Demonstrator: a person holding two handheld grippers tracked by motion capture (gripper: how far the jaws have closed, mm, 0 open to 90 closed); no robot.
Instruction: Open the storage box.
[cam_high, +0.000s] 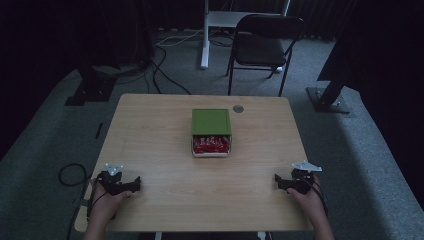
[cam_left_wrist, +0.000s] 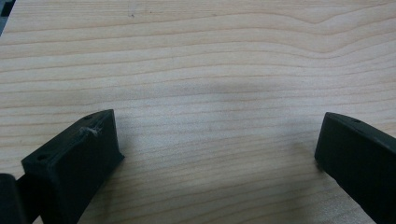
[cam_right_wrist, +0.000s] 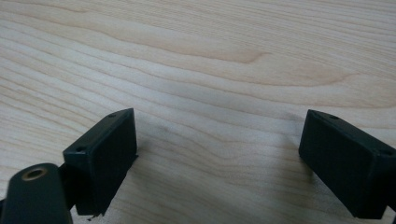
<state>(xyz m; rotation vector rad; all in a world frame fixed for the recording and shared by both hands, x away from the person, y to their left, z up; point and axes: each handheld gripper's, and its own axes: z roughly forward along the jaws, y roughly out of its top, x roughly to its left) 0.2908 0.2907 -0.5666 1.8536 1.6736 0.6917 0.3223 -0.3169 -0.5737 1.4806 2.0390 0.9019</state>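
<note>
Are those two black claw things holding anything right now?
Nothing. Each hand-held gripper, left and right, rests open on the bare table, away from the box.

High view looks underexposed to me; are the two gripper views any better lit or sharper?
High view: dim overall, room edges near black, the green box legible but soft. Left gripper view: bright, even light, table grain crisp, faint shadow between the open tongs. Right gripper view: equally bright, grain sharp, near tongs slightly soft.

A box (cam_high: 211, 131) sits at the centre of the counter (cam_high: 150, 130), packets (cam_high: 211, 145) in its near end. The left gripper (cam_high: 131, 186) rests near the left corner, the right gripper (cam_high: 282, 183) near the right. A chair (cam_high: 265, 47) stands beyond the far edge.
</note>
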